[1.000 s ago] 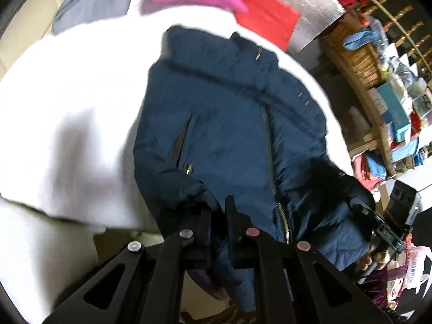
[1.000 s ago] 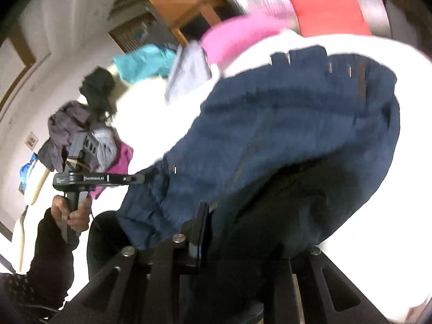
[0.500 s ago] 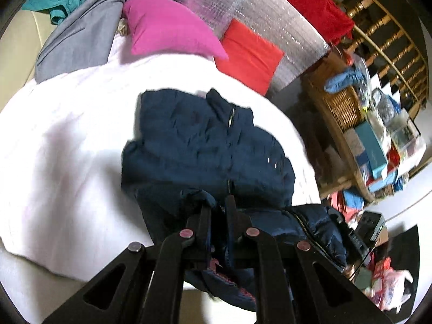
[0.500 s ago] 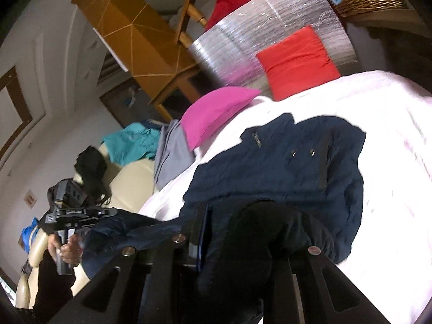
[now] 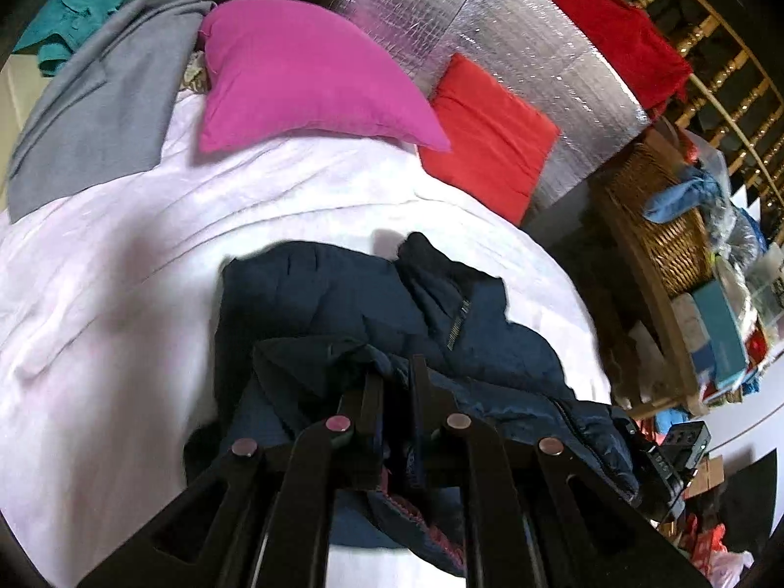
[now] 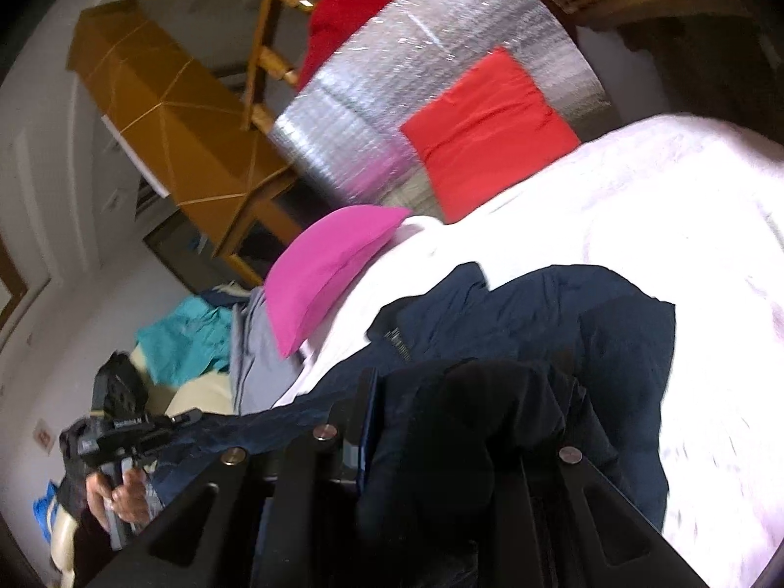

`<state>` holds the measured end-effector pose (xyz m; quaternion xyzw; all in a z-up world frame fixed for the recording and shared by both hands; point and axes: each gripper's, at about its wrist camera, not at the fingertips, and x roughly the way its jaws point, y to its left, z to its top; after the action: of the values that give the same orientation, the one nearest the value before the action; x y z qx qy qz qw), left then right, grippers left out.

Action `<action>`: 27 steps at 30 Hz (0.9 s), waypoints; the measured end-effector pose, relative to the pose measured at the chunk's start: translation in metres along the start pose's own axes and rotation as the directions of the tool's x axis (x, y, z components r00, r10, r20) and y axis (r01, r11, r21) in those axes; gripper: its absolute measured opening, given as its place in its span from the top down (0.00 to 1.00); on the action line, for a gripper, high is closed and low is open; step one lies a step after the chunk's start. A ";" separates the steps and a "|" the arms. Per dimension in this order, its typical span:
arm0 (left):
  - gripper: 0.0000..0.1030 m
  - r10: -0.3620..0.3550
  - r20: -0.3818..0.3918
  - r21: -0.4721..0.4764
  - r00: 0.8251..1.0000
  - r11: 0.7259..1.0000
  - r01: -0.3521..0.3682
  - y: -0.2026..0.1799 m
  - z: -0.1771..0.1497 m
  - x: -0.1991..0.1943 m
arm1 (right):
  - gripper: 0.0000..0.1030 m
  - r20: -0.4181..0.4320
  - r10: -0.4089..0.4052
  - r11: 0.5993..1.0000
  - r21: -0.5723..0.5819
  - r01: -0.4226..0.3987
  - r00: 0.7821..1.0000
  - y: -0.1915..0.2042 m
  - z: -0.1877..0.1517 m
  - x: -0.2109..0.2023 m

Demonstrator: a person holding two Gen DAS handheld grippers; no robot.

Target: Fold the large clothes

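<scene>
Two grippers each pinch a part of the navy jacket that lies bunched on the white bed sheet. The left gripper has its jaws drawn almost together, with a fold of the jacket's hem caught between the fingers and the reddish lining edge hanging below them. The right gripper is likewise nearly closed; dark jacket fabric is heaped over its fingers and hides the right one, so the exact pinch point cannot be made out, though the cloth is clearly clamped there. A stretch of the jacket runs taut from the right gripper across to the left one, seen in the right wrist view with the person's hand on its handle.

The jacket's collar and zip lie on the part of the garment farthest from the grippers, towards the pillows. Beyond the jacket a pink pillow and a red pillow lean at the head of the sheet, against a silver quilted panel. A grey garment lies beside the pink pillow, with teal cloth past it. To the jacket's right stands a wicker shelf crowded with boxes and bags.
</scene>
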<state>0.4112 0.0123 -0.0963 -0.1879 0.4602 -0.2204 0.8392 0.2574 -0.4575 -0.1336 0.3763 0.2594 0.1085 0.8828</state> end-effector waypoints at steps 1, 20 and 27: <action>0.91 -0.001 -0.003 -0.013 1.000 1.000 0.001 0.005 0.005 0.013 | 0.81 -0.006 -0.002 1.000 0.011 0.002 1.000 -0.005 0.004 0.008; 0.62 -0.029 0.153 -0.178 0.988 0.982 0.056 0.047 0.018 0.076 | 0.73 -0.199 0.179 0.911 0.403 -0.086 0.964 -0.092 0.041 0.112; 0.17 0.024 0.394 -0.193 0.919 0.980 0.057 0.043 0.015 0.034 | 0.35 -0.021 0.417 0.732 0.600 -0.322 0.909 -0.114 0.048 0.103</action>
<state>0.4487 0.0314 -0.1351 -0.3160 0.2999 -0.1378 0.8895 0.3694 -0.5260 -0.2269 0.6632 0.2671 0.2261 0.6615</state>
